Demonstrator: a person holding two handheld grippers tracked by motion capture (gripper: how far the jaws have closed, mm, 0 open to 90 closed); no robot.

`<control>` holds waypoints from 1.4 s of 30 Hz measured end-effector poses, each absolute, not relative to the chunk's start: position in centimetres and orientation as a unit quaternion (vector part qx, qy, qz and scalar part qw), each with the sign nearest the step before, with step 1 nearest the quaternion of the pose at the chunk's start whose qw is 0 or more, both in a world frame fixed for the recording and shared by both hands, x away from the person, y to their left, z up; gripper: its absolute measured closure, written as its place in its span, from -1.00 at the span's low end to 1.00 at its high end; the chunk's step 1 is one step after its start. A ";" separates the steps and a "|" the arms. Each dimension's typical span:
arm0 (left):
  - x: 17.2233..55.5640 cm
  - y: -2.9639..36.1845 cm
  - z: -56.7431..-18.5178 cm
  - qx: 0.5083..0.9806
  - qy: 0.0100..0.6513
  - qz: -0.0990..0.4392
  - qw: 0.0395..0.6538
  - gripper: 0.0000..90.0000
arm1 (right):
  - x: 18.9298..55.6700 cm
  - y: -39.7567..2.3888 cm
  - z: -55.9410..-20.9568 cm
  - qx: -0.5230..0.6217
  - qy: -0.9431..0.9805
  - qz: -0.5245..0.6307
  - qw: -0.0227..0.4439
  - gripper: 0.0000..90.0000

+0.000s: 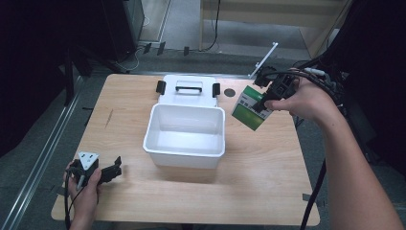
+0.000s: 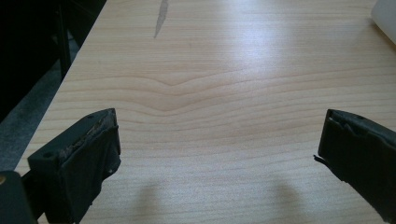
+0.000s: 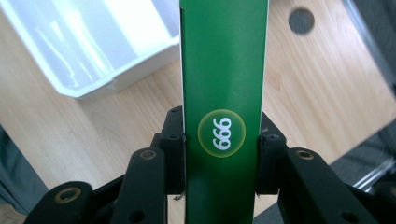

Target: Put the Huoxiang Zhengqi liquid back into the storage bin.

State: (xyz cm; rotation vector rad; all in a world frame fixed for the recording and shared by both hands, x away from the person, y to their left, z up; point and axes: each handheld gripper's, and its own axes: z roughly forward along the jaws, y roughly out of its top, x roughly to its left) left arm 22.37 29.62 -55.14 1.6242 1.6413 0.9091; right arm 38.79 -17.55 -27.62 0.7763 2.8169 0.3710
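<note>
While clamped, green box (image 1: 251, 109) tilted.

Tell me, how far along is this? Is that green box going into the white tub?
Probably, though that is a guess. Done: the right gripper has clamped the green box and holds it in the air beside the white tub, whose lid lies behind it. In hand: carrying the box. Left: placing it inside; the tub looks empty. The left gripper rests open on the table.

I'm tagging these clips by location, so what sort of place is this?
Probably a lab or workshop set up for recording. A bare wooden table stands on grey carpet among dark racks and trailing cables, with only a white bin and a green box laid out.
</note>
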 end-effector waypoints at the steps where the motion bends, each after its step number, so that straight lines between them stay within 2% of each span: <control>1: 22.4 29.6 -55.1 0.619 0.626 0.347 0.324 -1.00 | 38.7 -17.3 -27.5 0.251 0.955 0.126 0.098 0.44; 26: 22.4 29.7 -55.2 0.617 0.628 0.344 0.326 -1.00 | 37.3 -12.0 -24.8 0.155 0.976 0.121 0.097 0.44; 42: 22.4 29.6 -55.2 0.618 0.628 0.344 0.326 -1.00 | 36.6 -7.3 -25.6 0.066 0.987 0.118 0.082 0.44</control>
